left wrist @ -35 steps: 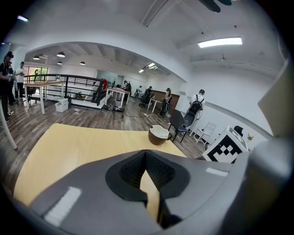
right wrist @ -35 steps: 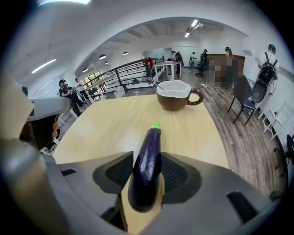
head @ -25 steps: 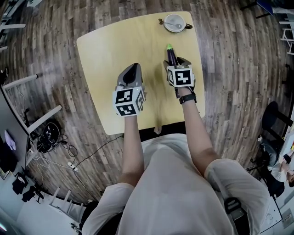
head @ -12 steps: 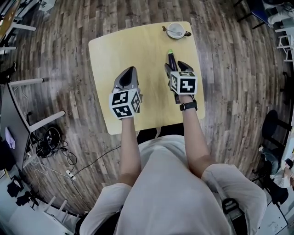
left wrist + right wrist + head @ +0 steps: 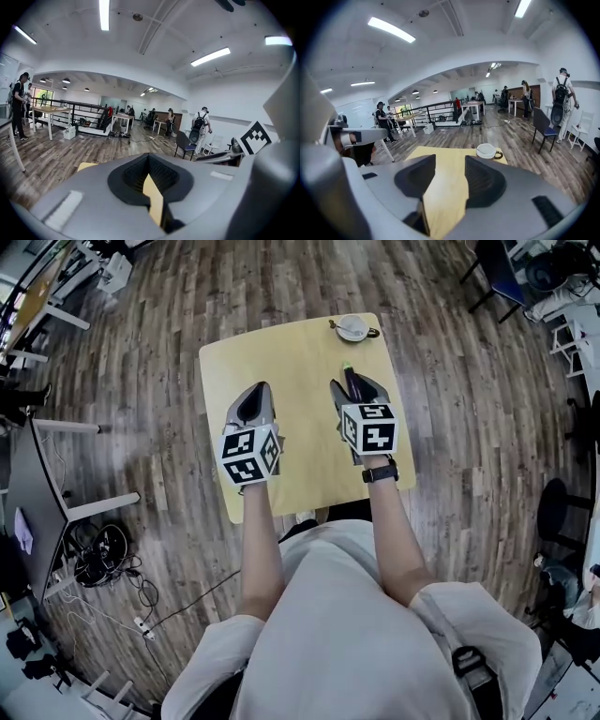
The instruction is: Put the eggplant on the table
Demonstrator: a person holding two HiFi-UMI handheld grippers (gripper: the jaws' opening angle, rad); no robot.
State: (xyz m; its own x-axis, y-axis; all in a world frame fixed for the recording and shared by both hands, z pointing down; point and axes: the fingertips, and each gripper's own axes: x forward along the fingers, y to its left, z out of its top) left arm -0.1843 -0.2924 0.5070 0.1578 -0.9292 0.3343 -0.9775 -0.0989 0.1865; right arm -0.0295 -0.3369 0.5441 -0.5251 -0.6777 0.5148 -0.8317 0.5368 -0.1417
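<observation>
The left gripper fills the lower frame, jaws met at the tips with nothing between them — only a sliver of yellow table behind. Beyond: wood floor, a black railing, a chair — and a marker cube at right.

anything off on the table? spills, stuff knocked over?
Nothing stands out. The eggplant lies on the table, green tip toward the cup. The cup stands upright near the far corner, apart from the eggplant. No spill or damage is visible.
</observation>
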